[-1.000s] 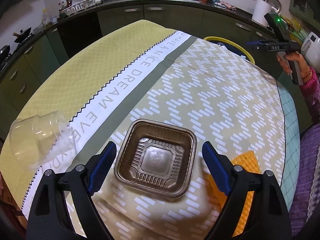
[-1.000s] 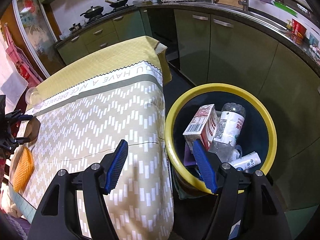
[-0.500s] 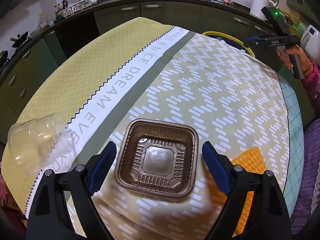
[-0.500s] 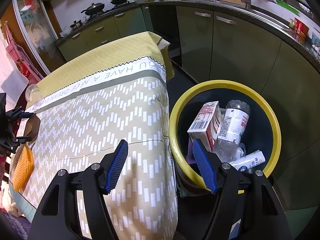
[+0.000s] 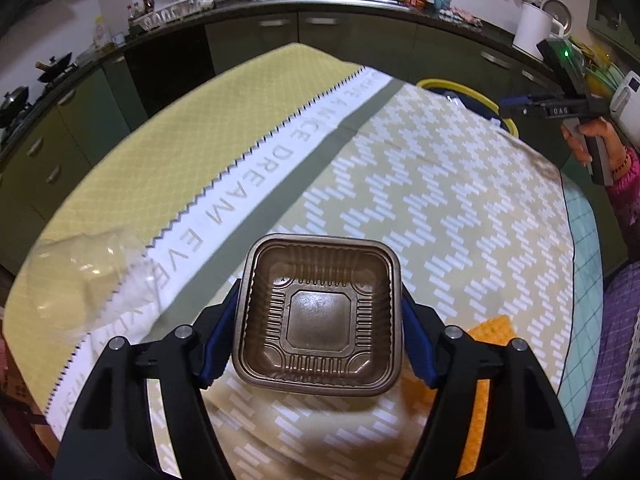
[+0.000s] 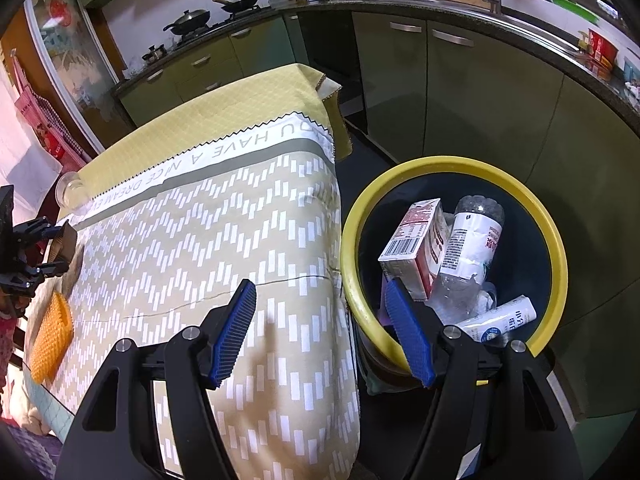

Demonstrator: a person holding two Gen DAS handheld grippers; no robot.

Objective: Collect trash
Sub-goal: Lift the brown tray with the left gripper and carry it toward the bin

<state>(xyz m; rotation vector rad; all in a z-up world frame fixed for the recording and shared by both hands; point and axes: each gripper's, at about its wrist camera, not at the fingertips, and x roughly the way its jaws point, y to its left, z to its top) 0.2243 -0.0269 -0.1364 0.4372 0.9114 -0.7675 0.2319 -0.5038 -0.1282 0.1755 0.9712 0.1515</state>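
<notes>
Left claw closing on the tray

The left claw (image 5: 320,322) was closing, its pads pressing opposite rims of the brown plastic tray (image 5: 318,316) over the surface (image 5: 440,208); light and flimsy, it probably buckles if squeezed hard.

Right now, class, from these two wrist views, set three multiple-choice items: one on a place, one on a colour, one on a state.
1. Where is the brown tray?
A. between the left tongs
B. in the bin
C. on the counter

2. What colour is the bin's rim?
A. red
B. yellow
C. white

3. What do the right tongs hold?
A. a carton
B. a bottle
C. nothing

Key: 1 A, blue pads flank the tray as the tongs are closing; 2 B, a yellow ring tops the dark bin; 3 C, their pads stand apart over the tablecloth edge.
</notes>
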